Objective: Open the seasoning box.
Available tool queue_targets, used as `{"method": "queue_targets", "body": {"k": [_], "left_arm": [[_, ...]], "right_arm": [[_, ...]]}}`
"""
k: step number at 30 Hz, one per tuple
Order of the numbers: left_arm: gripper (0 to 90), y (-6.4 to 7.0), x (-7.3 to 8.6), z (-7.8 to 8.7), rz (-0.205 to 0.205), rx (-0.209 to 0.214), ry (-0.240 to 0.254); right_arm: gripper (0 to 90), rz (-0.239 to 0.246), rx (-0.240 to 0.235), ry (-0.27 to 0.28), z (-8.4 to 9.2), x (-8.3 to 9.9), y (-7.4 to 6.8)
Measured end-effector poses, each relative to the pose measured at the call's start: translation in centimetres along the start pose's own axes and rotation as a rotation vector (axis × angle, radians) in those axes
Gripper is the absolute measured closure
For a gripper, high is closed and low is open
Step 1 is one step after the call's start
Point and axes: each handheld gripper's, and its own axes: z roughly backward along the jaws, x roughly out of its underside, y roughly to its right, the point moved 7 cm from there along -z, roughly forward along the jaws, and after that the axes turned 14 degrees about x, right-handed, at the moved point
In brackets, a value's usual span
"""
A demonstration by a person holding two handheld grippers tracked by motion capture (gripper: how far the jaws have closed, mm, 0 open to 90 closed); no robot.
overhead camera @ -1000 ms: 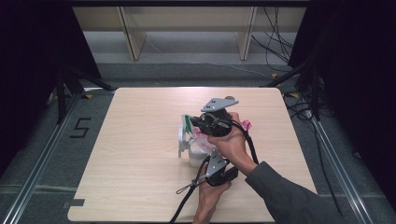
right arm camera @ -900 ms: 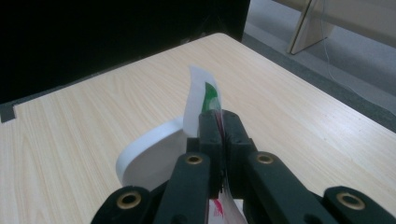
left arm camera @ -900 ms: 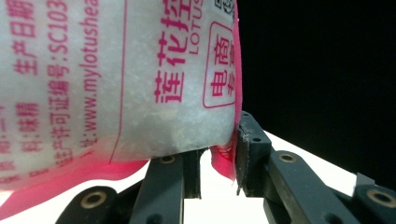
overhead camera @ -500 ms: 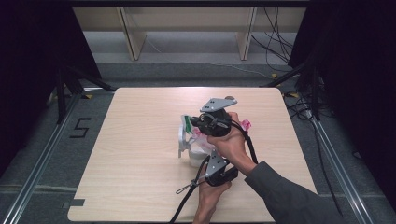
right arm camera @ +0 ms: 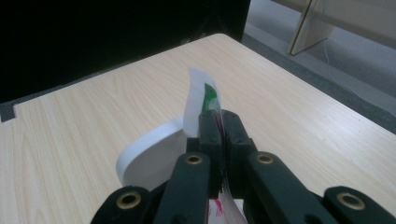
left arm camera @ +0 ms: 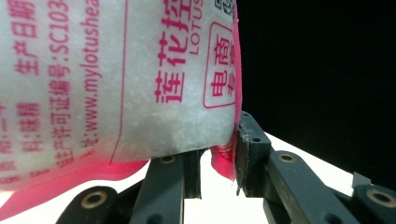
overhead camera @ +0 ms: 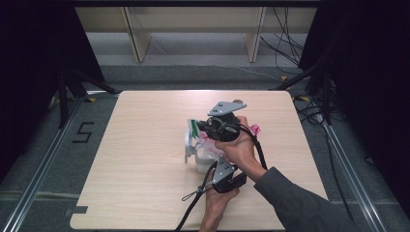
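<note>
At frame centre in the high view, over the counter point(overhead camera: 145, 145), we hold a bag point(left arm camera: 116, 79) of white granules: left tongs point(left arm camera: 217, 163) pinch its lower pink corner, right tongs point(right arm camera: 219, 135) are clamped tight on its top edge. To do this well, we should keep both grips firm and the bag upright over the white cup point(right arm camera: 149, 154). Print reads "LOTUS" and "www.mylotushea…".

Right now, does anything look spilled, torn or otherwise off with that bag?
Nothing spilled or torn that I can see. The white-and-pink bag hangs above the table, its lower corner between the left tongs, its top edge pinched flat in the right tongs.
</note>
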Motion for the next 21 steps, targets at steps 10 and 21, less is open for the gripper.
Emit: {"method": "queue_targets", "body": {"k": [10, 21], "left_arm": [[73.8, 0.05, -0.03, 0.02, 0.003, 0.005, 0.006], [73.7, 0.04, -0.05, 0.06, -0.003, 0.001, 0.000]], "right_arm": [[89.2, 0.010, -0.007, -0.006, -0.12, 0.04, -0.13], [89.2, 0.017, 0.001, 0.013, -0.30, -0.05, -0.02]]}}
